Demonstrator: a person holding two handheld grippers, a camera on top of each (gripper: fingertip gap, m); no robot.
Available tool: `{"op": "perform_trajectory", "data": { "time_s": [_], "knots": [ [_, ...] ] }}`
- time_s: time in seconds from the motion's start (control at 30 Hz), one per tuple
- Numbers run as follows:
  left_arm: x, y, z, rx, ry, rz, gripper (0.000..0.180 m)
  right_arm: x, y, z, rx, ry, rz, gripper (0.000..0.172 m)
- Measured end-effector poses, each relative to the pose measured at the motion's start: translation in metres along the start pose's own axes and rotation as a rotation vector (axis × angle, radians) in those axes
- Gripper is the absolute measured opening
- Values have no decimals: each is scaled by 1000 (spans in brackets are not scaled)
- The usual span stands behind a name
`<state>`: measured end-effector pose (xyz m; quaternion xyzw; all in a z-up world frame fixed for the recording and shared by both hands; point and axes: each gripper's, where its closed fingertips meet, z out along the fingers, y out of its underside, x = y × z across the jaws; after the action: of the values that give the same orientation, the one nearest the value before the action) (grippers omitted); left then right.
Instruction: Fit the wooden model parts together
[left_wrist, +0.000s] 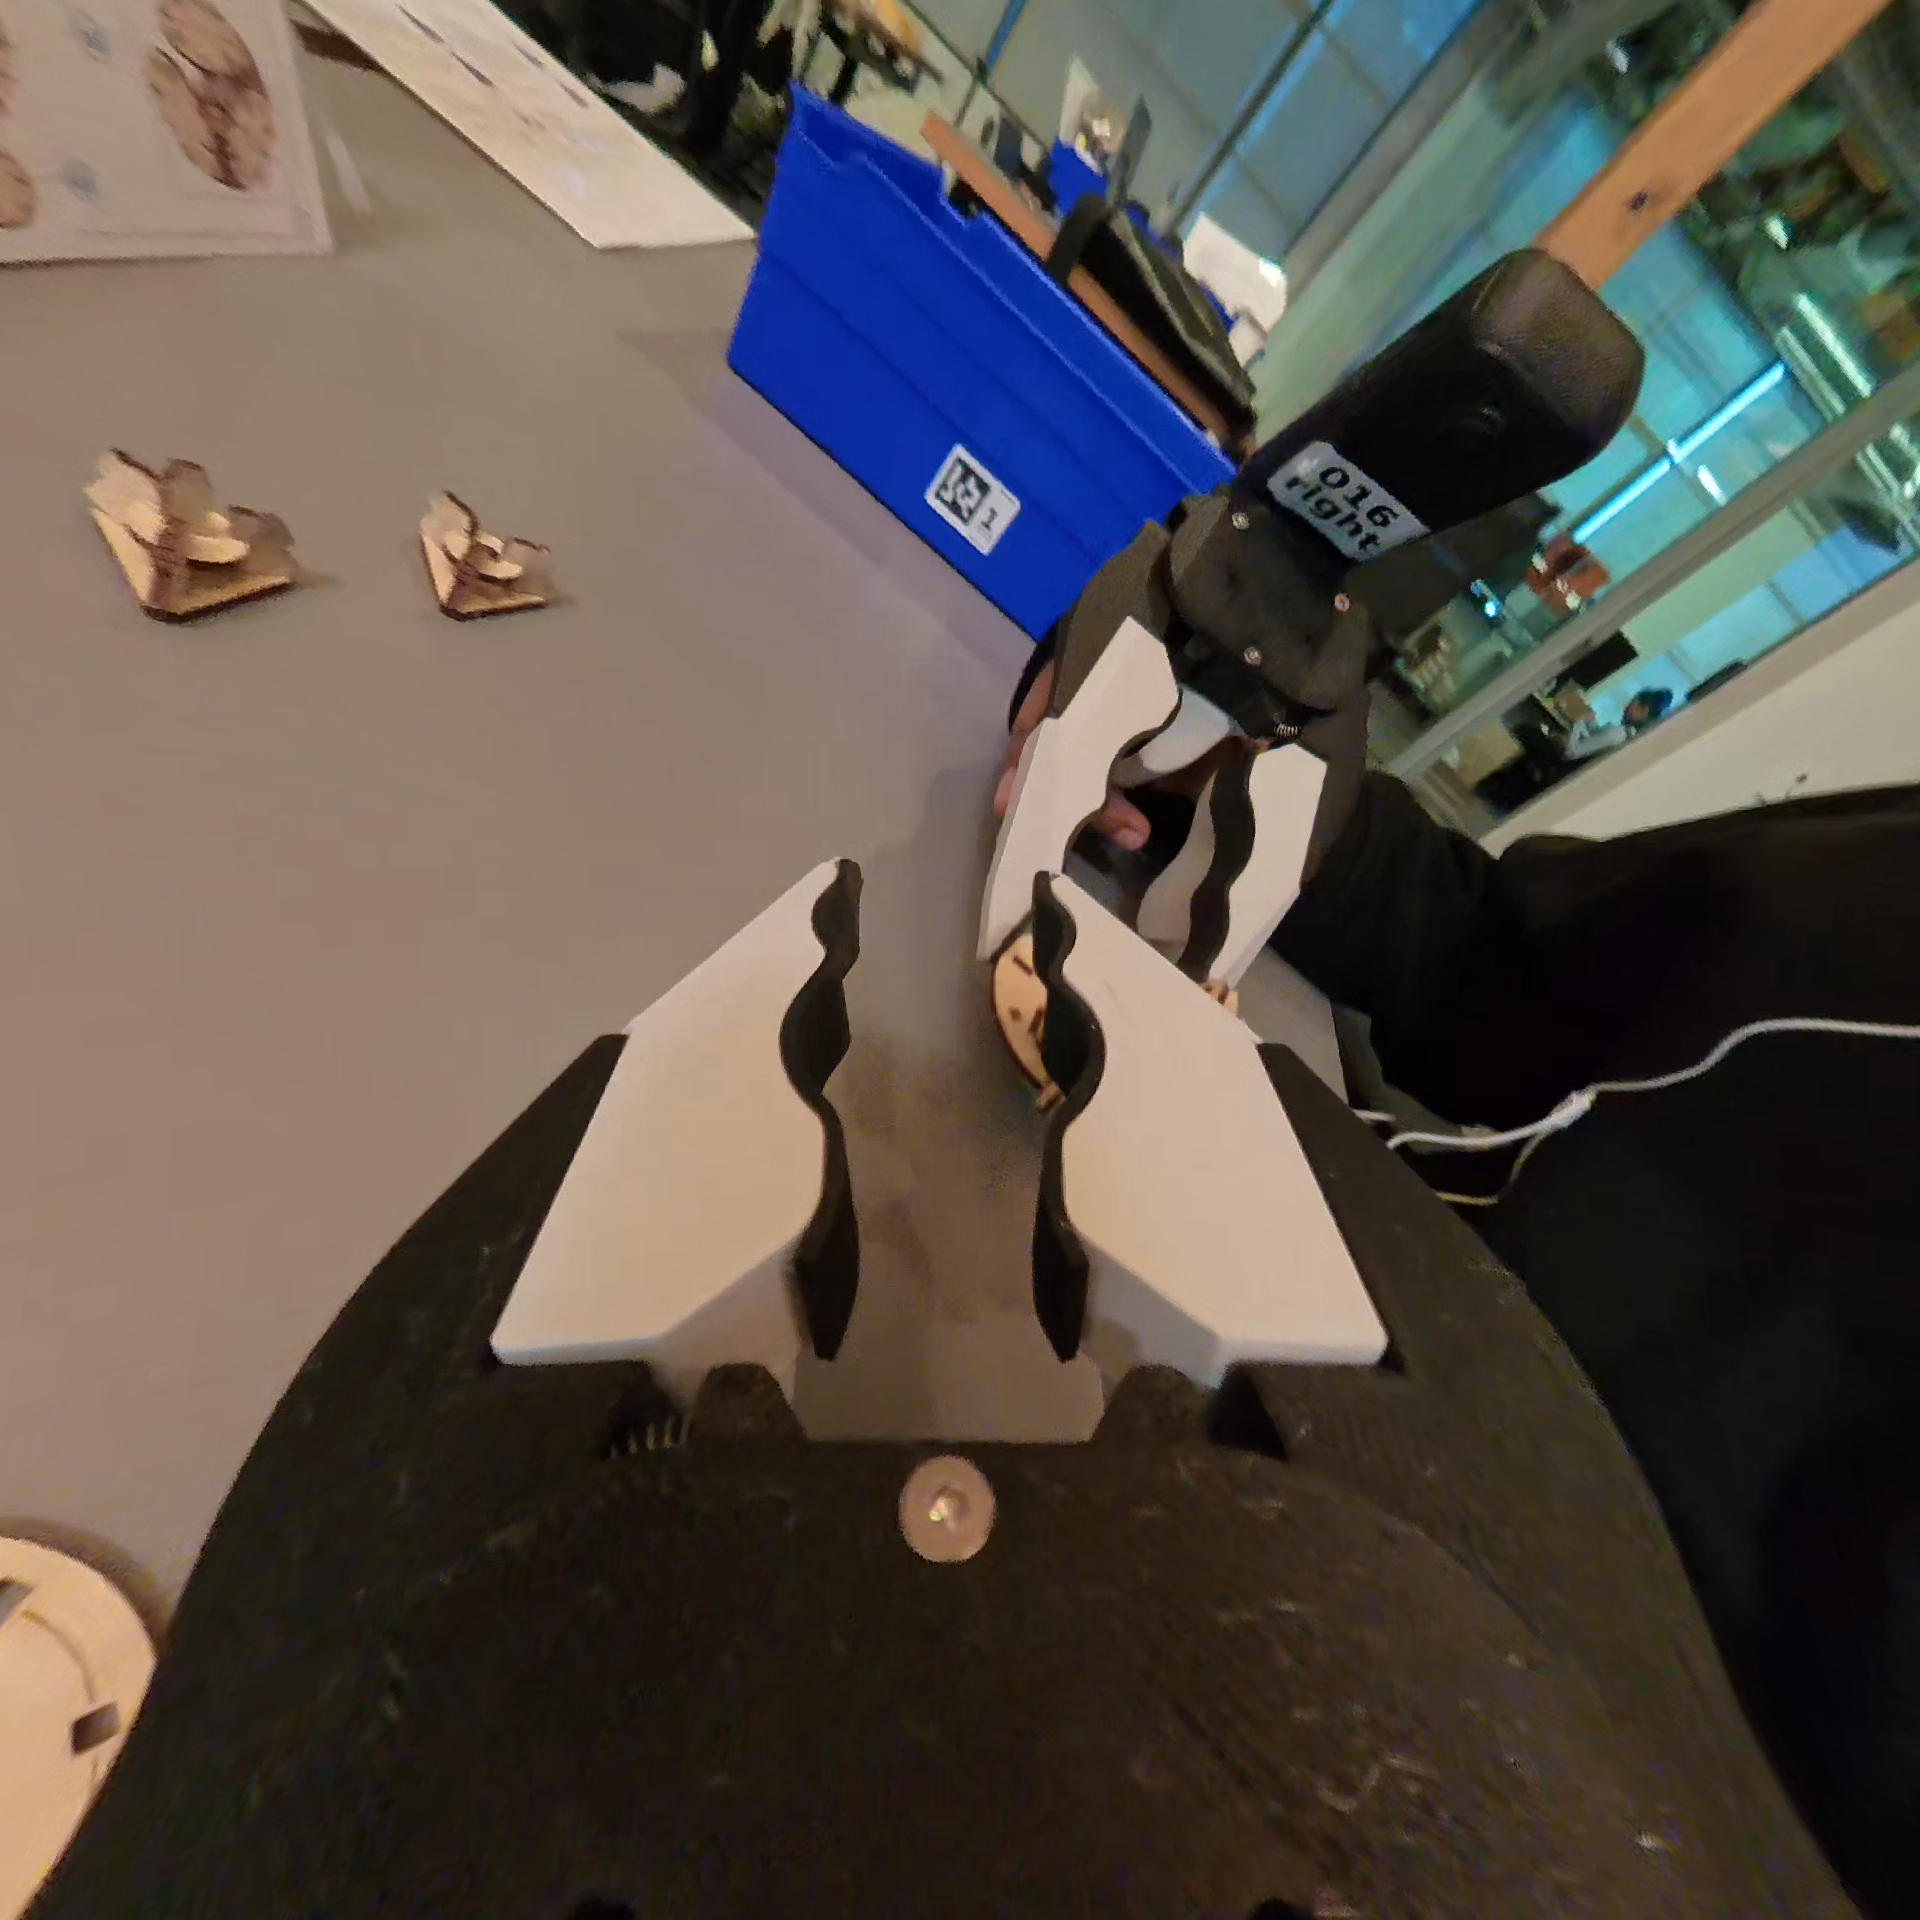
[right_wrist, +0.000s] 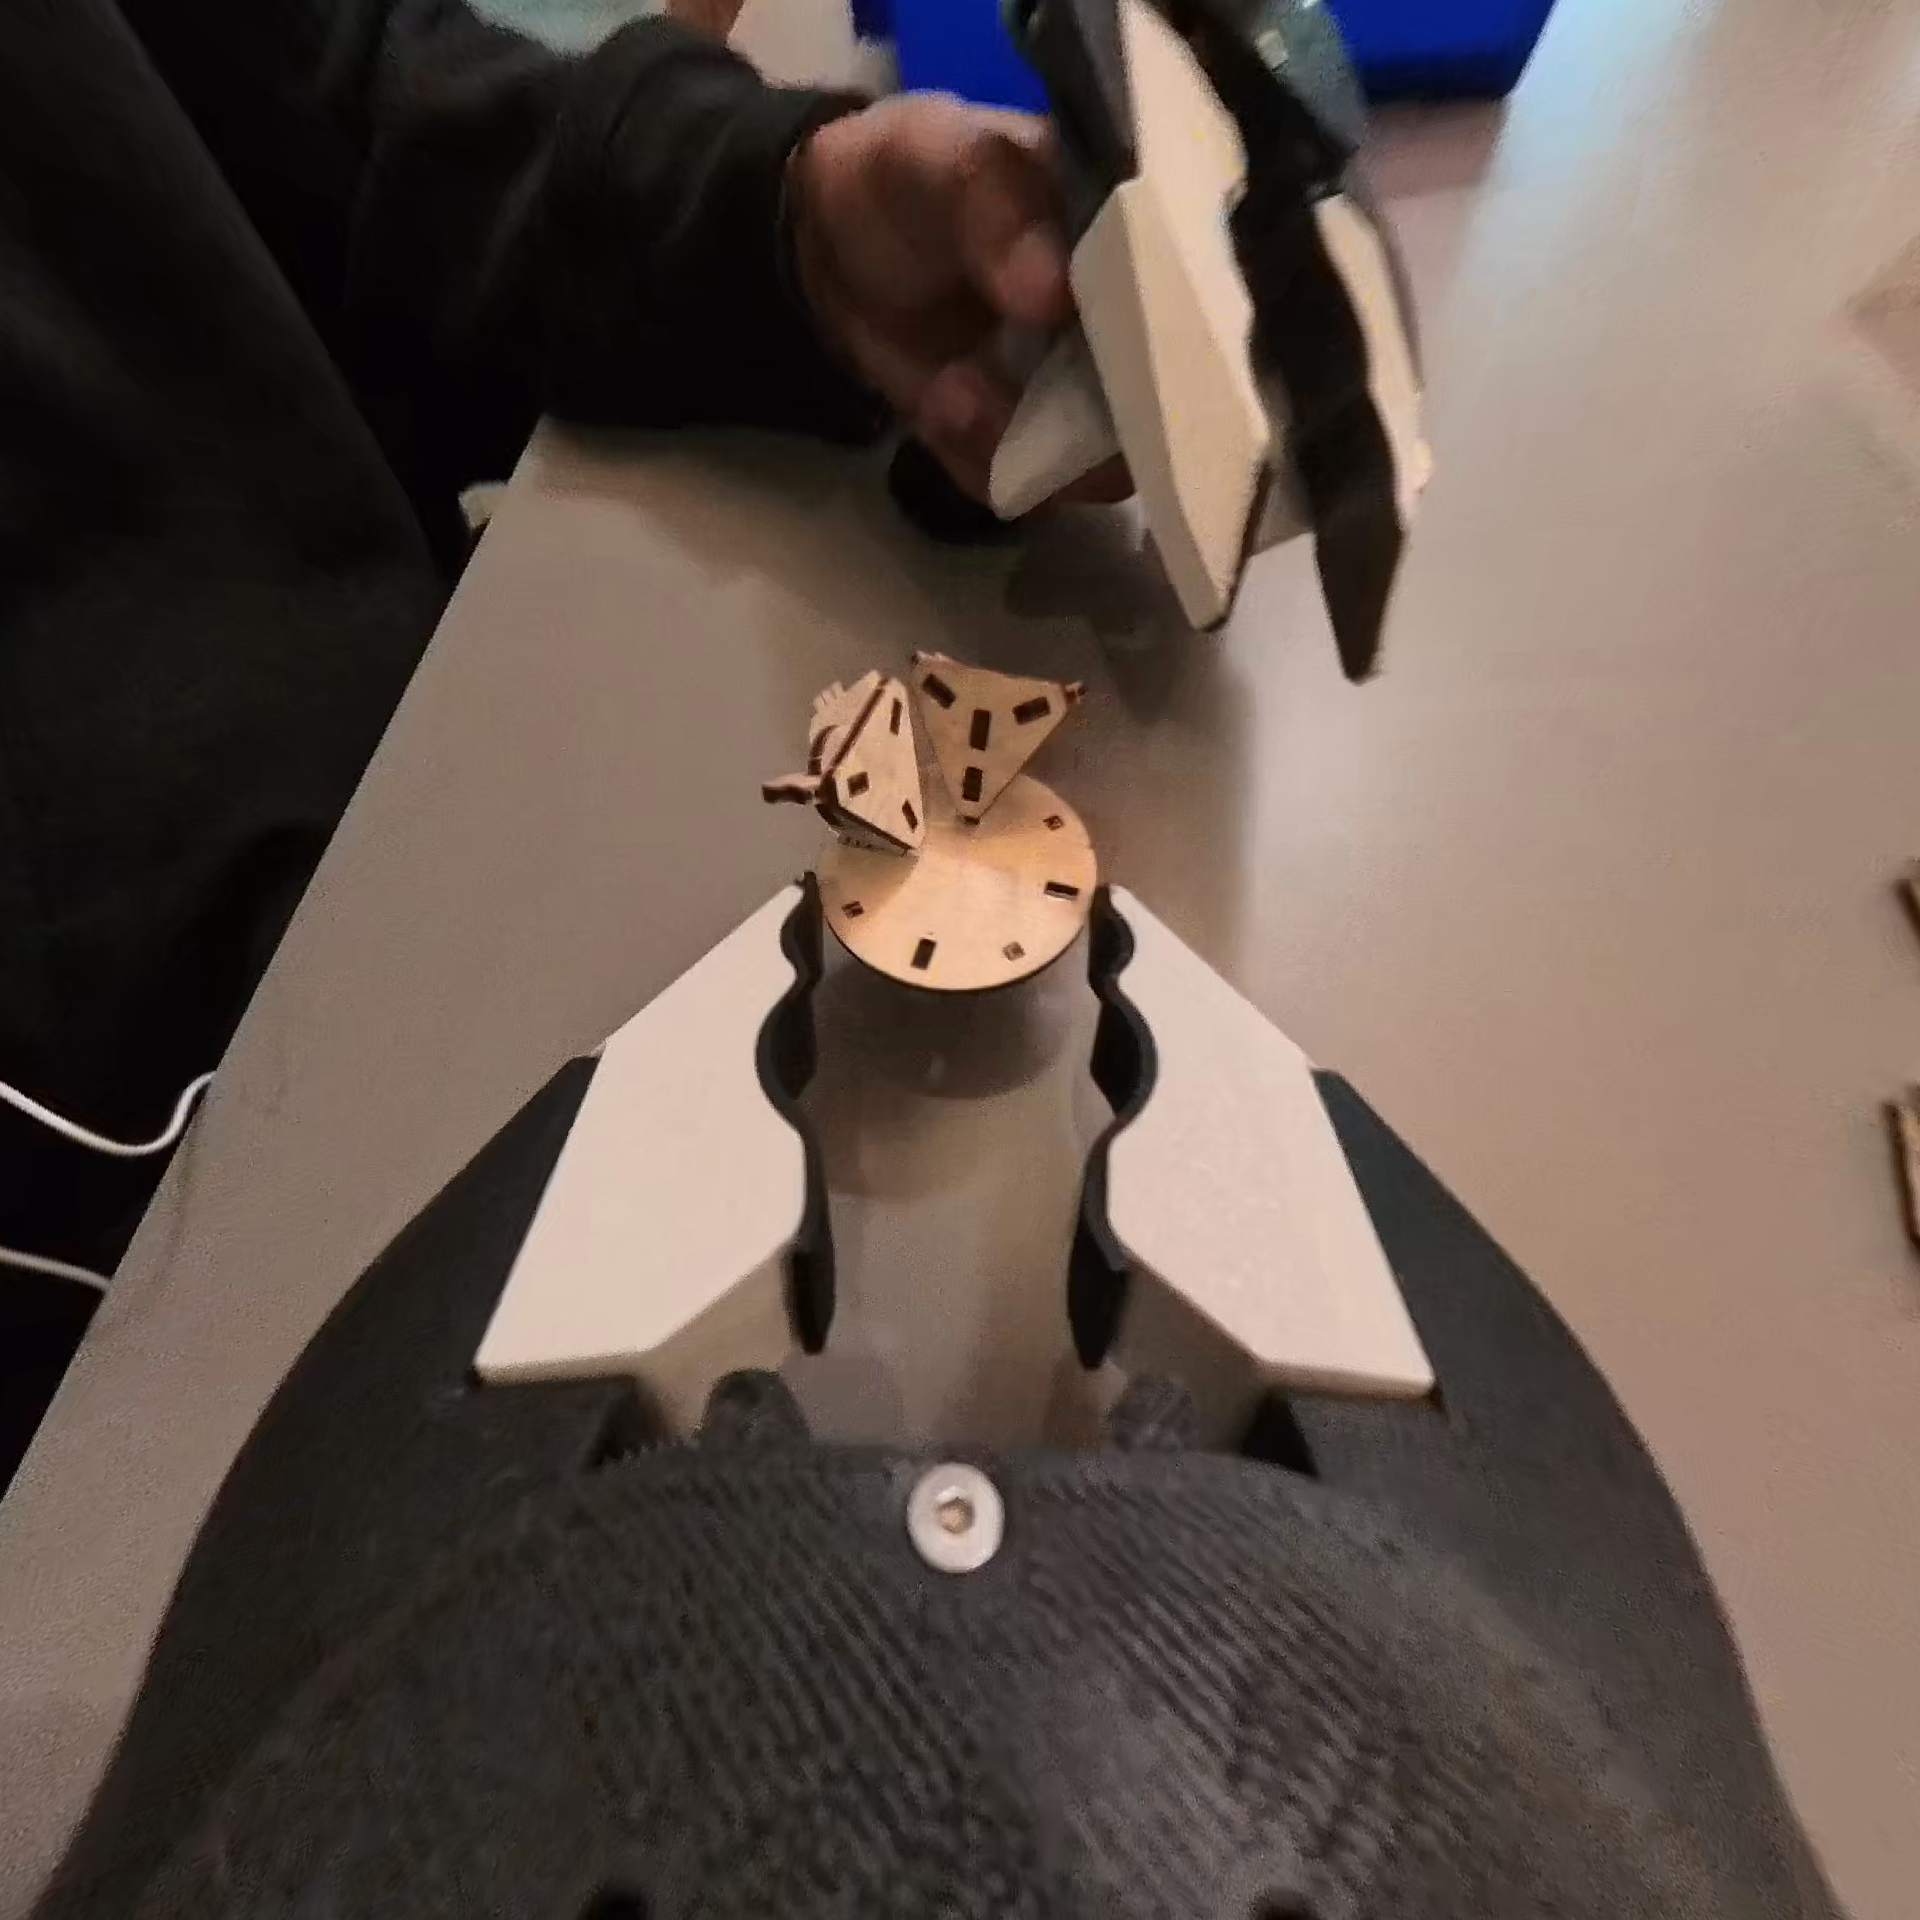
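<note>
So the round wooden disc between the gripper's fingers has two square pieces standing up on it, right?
Not quite. The pieces standing on the round wooden disc are triangular, not square. The right wrist view shows them, with the disc between the right hand-held gripper's fingers.

My grey table (left_wrist: 416, 831) carries two wooden models (left_wrist: 187, 535) at ten o'clock, printed sheets (left_wrist: 156, 125) at eleven, a blue bin (left_wrist: 935, 343) at twelve, and a wooden disc (right_wrist: 956, 904) nearby.

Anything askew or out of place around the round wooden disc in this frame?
Yes. Two triangular wooden pieces stand on the disc at different tilts, leaning apart instead of matching. The disc sits between the right gripper's fingers, raised over its shadow on the table. The left gripper is empty.
</note>
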<state>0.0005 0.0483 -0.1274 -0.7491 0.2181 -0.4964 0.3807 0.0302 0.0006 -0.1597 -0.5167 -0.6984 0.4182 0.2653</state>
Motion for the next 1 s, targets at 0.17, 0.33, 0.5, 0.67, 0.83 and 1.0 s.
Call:
{"op": "perform_trajectory", "data": {
  "time_s": [0.17,0.33,0.5,0.67,0.83,1.0],
  "knots": [
    [8,9,3,-65,16,28,32,-12,14,18,-126,-4,-69,51],
    [8,11,4,-78,-4,53,32,-15,19,22,-164,14,-117,51],
    [1,12,5,-83,-46,83,31,-16,21,24,-177,21,-137,51],
    [1,10,4,-62,-27,60,30,-16,21,24,-179,15,-131,51],
    [-1,2,1,-16,-41,63,30,-12,16,21,-145,36,-108,51],
    [-10,-13,-11,55,-109,74,31,8,4,4,-32,98,-1,51]
  ]
}}
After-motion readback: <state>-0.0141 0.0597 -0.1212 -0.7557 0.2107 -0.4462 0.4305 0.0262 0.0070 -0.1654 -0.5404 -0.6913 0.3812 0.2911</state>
